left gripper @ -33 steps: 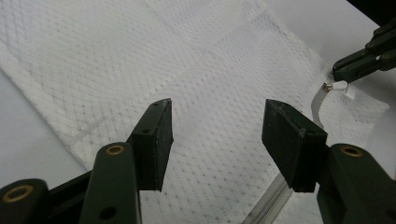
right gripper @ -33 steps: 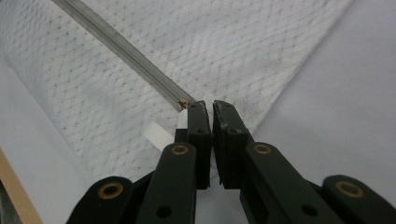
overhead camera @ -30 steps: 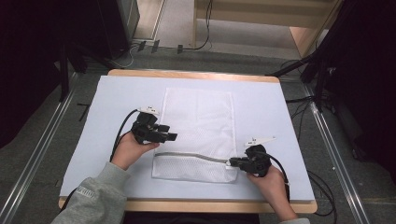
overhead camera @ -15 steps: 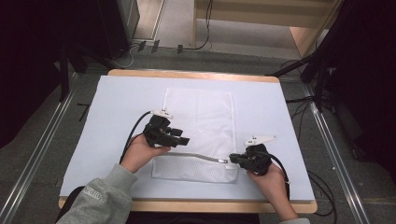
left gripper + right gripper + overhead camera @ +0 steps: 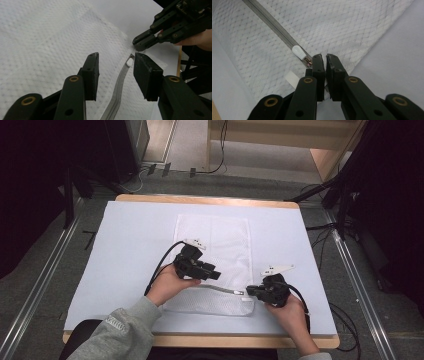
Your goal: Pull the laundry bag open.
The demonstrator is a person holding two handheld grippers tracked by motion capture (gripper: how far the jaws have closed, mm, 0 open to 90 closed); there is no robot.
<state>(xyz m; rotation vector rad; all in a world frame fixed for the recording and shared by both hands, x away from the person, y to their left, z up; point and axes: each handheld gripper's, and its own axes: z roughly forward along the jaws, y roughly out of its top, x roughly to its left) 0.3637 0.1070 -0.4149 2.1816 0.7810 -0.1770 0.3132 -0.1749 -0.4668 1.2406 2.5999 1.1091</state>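
Table [image 5: 125,250] with the pale blue cover sits square in the high view, wooden edge showing at the far and near sides. On it, the white mesh laundry bag [image 5: 220,245] lies flat in the middle, long axis running away from me, zippered end nearest my side. Its near edge is lifted and bowed a little where I have it.

Left gripper [image 5: 212,274] is over the bag's lower half, pointing right toward my other hand. One second ago it was at the bag's left edge; half a second ago partway in; now it's further right and lower, close above the zipper line. In the left gripper view my fingers [image 5: 91,75] stand wide apart with nothing between them — just mesh below and the zipper tape running up through the gap.

Right gripper [image 5: 251,291] is at the bag's near right corner, same spot as in both earlier frames. In the right gripper view the jaws are pinched nearly together, only a thin slit between the pads, clamped on the bag's corner fabric just past the zipper end.

Grey zipper [image 5: 215,290] runs along the bag's near end from under my left hand across to the right gripper — it curved more a second ago, flatter now.

White zipper pull [image 5: 298,52] sits at the end of the track, just beside my right fingertips, not gripped. A small white tag [image 5: 291,78] pokes out next to it.
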